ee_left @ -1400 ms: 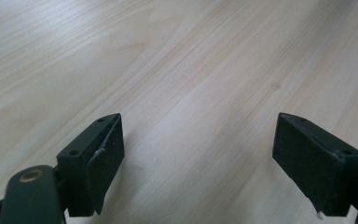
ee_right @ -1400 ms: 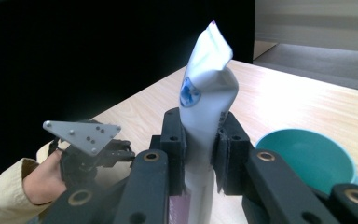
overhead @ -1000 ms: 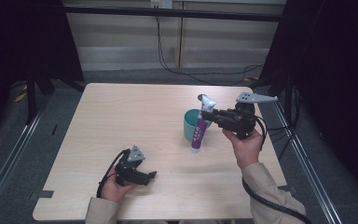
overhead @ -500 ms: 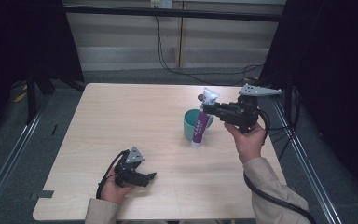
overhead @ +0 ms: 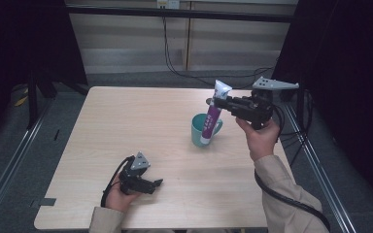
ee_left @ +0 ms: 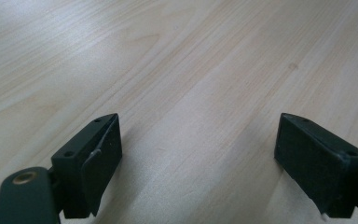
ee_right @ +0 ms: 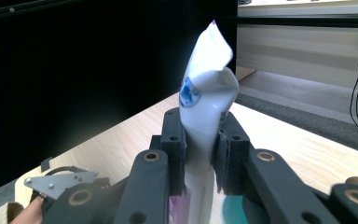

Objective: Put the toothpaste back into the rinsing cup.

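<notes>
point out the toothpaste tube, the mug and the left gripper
toothpaste tube (overhead: 211, 118): high view, on its purple middle, below the right gripper (overhead: 213, 103).
mug (overhead: 195, 133): high view, on its teal outer wall, left of the tube.
left gripper (overhead: 156, 183): high view, between its fingertips, low over the table.

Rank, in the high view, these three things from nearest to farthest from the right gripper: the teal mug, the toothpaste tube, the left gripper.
1. Toothpaste tube: clamped between the jaws of the right gripper, hanging upright.
2. Teal mug: on the table just below the tube, mid-right.
3. Left gripper: resting near the front edge, far left of it.
</notes>
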The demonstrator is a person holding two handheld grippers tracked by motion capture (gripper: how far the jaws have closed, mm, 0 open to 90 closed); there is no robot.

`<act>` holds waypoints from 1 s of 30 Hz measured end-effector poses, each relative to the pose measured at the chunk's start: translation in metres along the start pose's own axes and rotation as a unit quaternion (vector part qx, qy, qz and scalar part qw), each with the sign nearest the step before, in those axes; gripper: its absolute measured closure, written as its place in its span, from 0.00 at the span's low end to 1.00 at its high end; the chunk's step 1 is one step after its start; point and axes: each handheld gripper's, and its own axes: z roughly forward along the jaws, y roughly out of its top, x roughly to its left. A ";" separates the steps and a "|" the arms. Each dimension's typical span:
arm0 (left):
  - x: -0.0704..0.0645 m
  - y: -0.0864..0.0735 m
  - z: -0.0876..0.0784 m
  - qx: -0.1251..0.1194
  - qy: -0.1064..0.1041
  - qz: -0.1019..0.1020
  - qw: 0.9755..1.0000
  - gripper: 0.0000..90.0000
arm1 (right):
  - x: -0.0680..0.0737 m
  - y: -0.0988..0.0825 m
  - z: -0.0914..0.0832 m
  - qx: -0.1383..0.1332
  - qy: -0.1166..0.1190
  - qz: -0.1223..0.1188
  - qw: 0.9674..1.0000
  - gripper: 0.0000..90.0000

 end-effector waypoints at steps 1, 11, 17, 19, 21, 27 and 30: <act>0.000 0.000 0.000 0.000 0.000 0.000 1.000 0.16 | -0.001 0.003 0.001 -0.002 -0.005 -0.001 1.000 0.85; 0.000 0.000 0.000 0.001 0.000 0.001 1.000 0.16 | -0.010 0.012 0.004 -0.010 -0.026 -0.001 1.000 0.85; 0.000 0.000 0.000 0.000 0.000 0.000 1.000 0.16 | -0.016 0.017 0.006 -0.016 -0.044 0.000 0.999 0.85; 0.000 0.000 0.000 0.000 0.000 0.000 1.000 0.16 | -0.018 0.018 0.007 -0.017 -0.049 0.001 0.999 0.85; 0.000 0.000 0.000 0.000 0.000 0.000 1.000 0.16 | -0.020 0.019 0.009 -0.018 -0.051 0.000 0.999 0.85; 0.000 0.000 0.000 0.000 0.000 0.000 1.000 0.16 | -0.025 0.019 0.018 -0.012 -0.064 -0.004 0.998 0.85; 0.000 0.000 0.000 0.000 0.000 0.000 1.000 0.16 | -0.028 0.018 0.021 -0.009 -0.072 -0.006 0.997 0.85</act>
